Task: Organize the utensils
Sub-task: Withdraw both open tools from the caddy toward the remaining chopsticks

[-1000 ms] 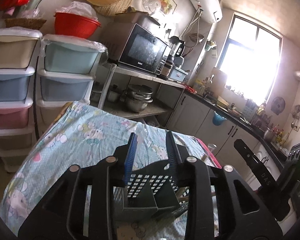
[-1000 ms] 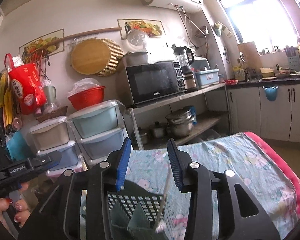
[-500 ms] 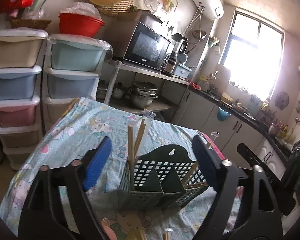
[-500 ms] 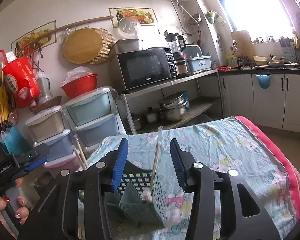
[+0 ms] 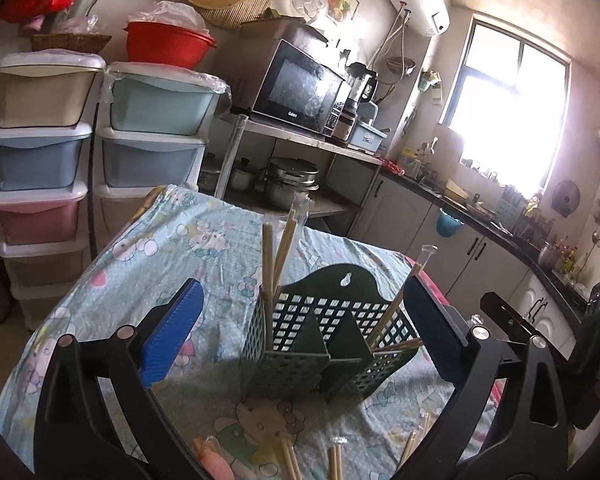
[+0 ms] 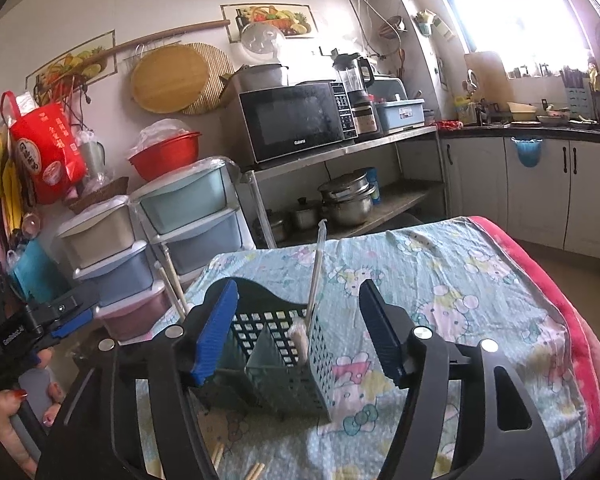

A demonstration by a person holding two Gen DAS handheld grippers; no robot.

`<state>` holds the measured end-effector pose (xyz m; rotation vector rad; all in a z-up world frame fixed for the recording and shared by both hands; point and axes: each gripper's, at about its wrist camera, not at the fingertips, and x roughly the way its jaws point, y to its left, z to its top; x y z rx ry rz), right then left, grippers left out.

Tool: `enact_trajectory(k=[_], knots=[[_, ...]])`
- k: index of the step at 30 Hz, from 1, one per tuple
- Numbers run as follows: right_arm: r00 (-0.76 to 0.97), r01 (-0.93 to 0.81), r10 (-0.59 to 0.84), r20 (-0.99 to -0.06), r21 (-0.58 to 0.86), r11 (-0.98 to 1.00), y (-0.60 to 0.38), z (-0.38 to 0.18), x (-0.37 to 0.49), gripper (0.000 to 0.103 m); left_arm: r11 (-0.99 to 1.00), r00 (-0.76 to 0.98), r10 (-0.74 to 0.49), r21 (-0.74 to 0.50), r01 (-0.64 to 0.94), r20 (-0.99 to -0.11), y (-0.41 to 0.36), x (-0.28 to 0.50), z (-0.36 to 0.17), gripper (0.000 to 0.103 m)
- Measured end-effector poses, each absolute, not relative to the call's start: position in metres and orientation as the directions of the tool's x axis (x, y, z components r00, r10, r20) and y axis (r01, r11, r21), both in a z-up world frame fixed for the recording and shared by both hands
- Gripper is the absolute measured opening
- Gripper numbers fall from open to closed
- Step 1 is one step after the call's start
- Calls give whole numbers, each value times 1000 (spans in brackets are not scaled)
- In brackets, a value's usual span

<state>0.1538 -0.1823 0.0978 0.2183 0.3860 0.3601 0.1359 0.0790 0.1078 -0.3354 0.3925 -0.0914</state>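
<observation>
Chopsticks [image 5: 269, 264] are held upright in a caddy [image 5: 324, 340], framed by the left gripper's [image 5: 300, 328] spread fingers.

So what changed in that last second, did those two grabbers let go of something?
Yes. Both opened and backed away: the left hand-held gripper released wooden chopsticks into the green basket, and the right hand-held gripper released a clear-wrapped utensil there. The basket stayed put on the tablecloth.
</observation>
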Motion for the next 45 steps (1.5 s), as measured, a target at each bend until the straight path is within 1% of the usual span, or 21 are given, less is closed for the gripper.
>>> enact_trajectory(k=[10, 28, 35, 45], knots=[[847, -305, 394, -358, 281, 910, -185, 89, 136, 67, 942, 918, -144, -336, 13, -369, 82, 123, 98, 92], [818, -326, 400, -414, 241, 914, -184, 79, 107, 67, 941, 906, -150, -339, 8, -395, 83, 100, 88, 92], [815, -320, 391, -428, 231, 919, -189, 76, 100, 67, 941, 890, -158, -340, 3, -429, 83, 95, 77, 92], [798, -314, 385, -463, 226, 922, -197, 66, 96, 67, 940, 848, -174, -342, -9, -500, 81, 93, 51, 92]])
